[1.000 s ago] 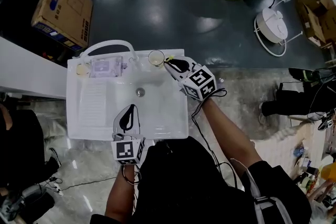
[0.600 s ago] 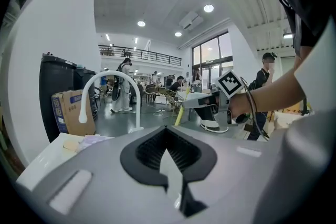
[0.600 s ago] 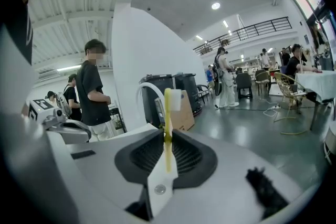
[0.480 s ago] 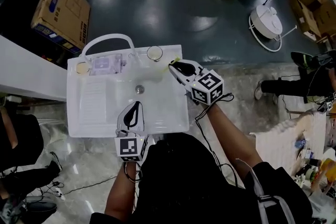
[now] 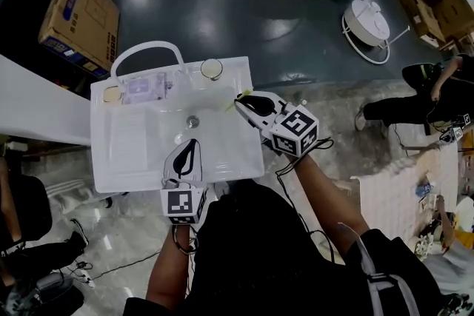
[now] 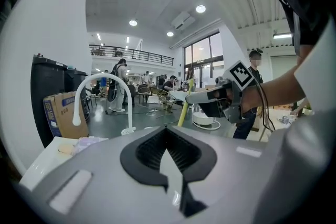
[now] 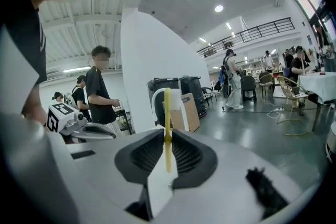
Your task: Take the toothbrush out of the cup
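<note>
Right gripper (image 5: 240,101): forearm reaches forward and leftward over the right edge of the white sink (image 5: 111,174), marker cube toward the person. Jaws are closed narrowly on the yellow toothbrush (image 7: 167,128), which stands upright between the pads.

The toothbrush is clear of the cup (image 5: 211,69). The cup stands on the sink's rear rim beside the white arched faucet (image 5: 148,52), near the gripper tips but apart from them.

Left gripper (image 5: 190,146): forearm straight ahead, tool over the basin's front part, pointing toward the drain (image 5: 192,120). Jaws are together with nothing between them.
</note>
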Motion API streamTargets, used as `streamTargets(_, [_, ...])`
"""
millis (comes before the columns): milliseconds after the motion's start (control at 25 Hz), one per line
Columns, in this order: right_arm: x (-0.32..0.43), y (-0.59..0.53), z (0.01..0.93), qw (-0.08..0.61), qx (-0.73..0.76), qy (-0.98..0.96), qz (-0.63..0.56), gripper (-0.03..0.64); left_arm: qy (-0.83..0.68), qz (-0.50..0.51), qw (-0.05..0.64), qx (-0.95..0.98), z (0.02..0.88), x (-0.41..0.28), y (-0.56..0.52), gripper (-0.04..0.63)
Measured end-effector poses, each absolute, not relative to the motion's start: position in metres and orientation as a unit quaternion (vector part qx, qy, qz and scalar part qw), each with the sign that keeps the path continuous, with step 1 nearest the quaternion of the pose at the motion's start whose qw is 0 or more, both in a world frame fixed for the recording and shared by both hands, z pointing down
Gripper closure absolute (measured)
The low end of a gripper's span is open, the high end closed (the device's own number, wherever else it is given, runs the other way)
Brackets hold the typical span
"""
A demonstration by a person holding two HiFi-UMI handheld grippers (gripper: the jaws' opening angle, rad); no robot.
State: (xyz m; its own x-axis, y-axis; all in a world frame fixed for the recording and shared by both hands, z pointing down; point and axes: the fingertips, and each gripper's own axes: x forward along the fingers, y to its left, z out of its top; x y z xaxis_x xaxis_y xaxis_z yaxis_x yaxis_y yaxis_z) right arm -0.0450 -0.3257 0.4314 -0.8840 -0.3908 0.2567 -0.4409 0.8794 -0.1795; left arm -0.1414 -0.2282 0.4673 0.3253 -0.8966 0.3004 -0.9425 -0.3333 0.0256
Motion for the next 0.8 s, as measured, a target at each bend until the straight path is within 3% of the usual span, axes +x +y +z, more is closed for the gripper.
streamTargets(800, [-0.030, -0.259, 0.426, 0.110, 0.181, -0.968, 0.134, 0.561, -0.559, 0.115, 0.087, 0.817, 0.457, -0.130, -0.218, 0.586])
